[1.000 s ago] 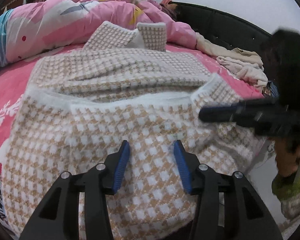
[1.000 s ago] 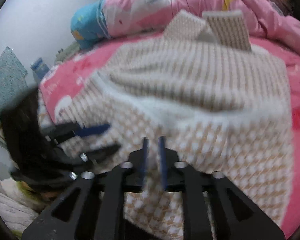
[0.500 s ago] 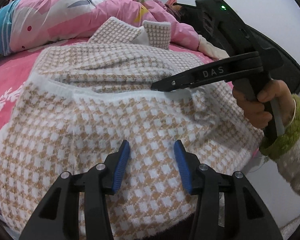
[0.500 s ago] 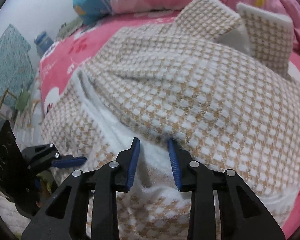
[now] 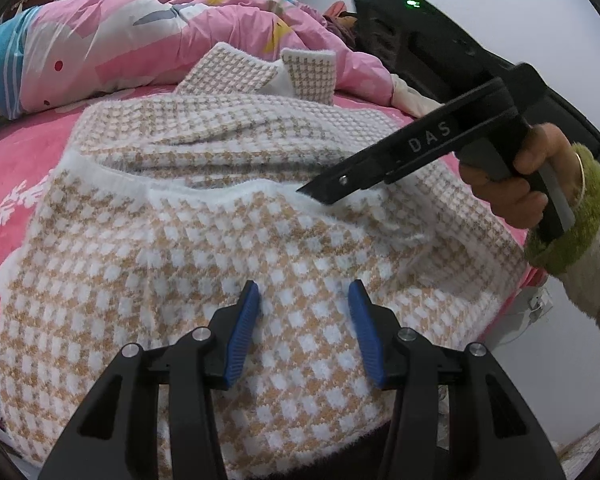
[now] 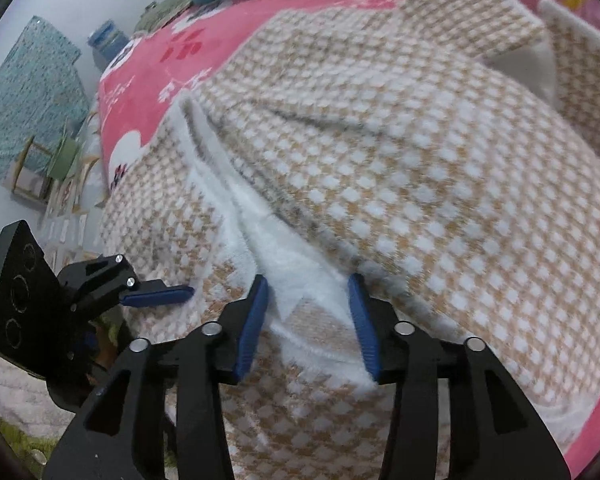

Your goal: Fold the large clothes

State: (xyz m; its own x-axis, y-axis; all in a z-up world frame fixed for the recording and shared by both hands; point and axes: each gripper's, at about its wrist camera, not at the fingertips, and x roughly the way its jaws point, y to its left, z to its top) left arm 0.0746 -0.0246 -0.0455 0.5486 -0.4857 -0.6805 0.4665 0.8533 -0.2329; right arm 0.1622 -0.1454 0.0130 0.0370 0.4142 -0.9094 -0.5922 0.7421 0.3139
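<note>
A fuzzy tan-and-white checked garment [image 5: 228,248] lies spread on the pink bed, with a white-edged hem fold [image 6: 284,264] running across its middle. My left gripper [image 5: 303,286] hovers open over the near part of the garment with nothing gripped; the right wrist view shows it at the left [image 6: 180,292]. My right gripper [image 6: 308,280] points steeply down at the white hem fold. Its jaws are opening, and the fold lies between the blue pads [image 6: 358,312] without being pinched. In the left wrist view its black fingertip [image 5: 316,192] rests on that hem, held by a hand in a green cuff [image 5: 568,224].
A bunched pink quilt [image 5: 148,40] lies across the back of the bed, with a black headboard [image 5: 452,48] to the right. Pink sheet [image 6: 160,76] shows to the left of the garment. On the floor beyond the bed edge are a teal patterned panel [image 6: 24,92] and a small chair [image 6: 48,168].
My right gripper swung in over the garment, tipped down onto the white hem fold, and its jaws widened from nearly shut. The left gripper stayed where it was.
</note>
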